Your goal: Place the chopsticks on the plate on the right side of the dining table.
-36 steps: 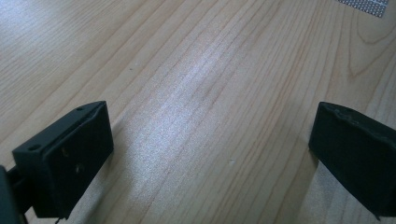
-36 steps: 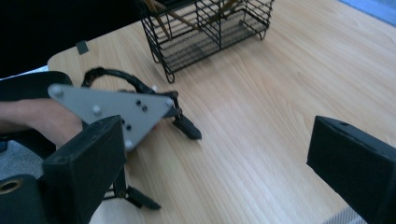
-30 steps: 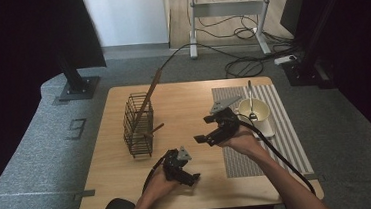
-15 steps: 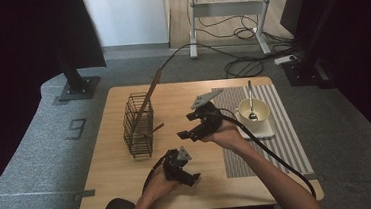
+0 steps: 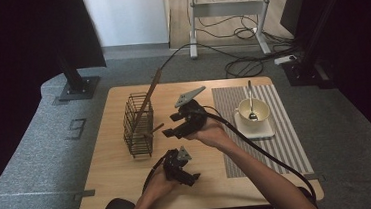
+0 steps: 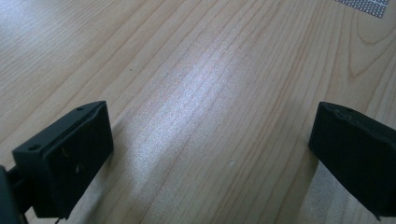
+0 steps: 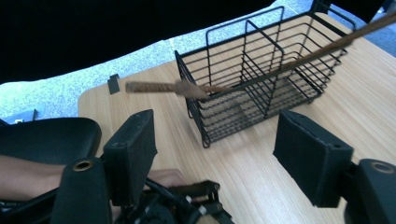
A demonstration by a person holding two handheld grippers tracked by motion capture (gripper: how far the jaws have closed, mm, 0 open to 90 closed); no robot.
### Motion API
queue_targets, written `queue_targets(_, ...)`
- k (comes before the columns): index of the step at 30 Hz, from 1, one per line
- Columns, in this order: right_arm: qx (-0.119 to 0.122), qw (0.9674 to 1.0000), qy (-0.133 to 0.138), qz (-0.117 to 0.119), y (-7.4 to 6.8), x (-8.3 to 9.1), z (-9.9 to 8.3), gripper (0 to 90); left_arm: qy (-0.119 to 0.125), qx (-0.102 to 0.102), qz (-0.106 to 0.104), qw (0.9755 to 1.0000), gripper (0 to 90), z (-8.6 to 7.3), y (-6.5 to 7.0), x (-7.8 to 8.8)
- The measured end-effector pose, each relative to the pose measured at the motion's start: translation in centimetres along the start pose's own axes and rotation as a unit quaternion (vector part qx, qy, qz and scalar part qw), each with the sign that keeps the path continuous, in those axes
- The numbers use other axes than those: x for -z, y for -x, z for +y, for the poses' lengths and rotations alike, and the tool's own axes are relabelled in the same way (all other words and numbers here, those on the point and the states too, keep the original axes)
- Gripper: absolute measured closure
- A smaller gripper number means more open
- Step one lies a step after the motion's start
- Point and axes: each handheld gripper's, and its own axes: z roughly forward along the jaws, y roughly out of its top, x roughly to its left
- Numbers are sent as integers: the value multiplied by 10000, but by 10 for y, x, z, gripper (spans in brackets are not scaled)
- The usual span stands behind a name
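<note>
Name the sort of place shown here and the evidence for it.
Probably a recording studio or lab: black curtains ring a lone wooden table, loose cables cross the grey carpet, and a height-adjustable desk stands behind.

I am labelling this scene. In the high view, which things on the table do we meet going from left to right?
Wire basket → right gripper → white bowl with a spoon, on the striped mat.

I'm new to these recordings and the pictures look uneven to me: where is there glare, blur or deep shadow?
Left gripper view: a pale sheen glares off the light wooden table. Right gripper view: the brown wooden stick poking through the black wire basket looks soft, the basket sharper. High view: the table is evenly lit, the surroundings fall into darkness.
</note>
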Motion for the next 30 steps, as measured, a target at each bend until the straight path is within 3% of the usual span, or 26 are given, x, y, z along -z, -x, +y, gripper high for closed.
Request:
queue_targets(8,82,9999,-119,-63,-2,-20,10,428,27,41,6,10000,0,0,1,0)
queue_targets(16,149,9998,-104,-84,-3,-32,9,577,1,24,6,10000,0,0,0,0)
queue_targets(25,231,9997,17,-64,-4,-37,9,797,8,19,3,10000,0,0,0,0)
queue_targets(30,303,9995,20,-47,-5,-35,9,819,17,21,5,10000,0,0,0,0)
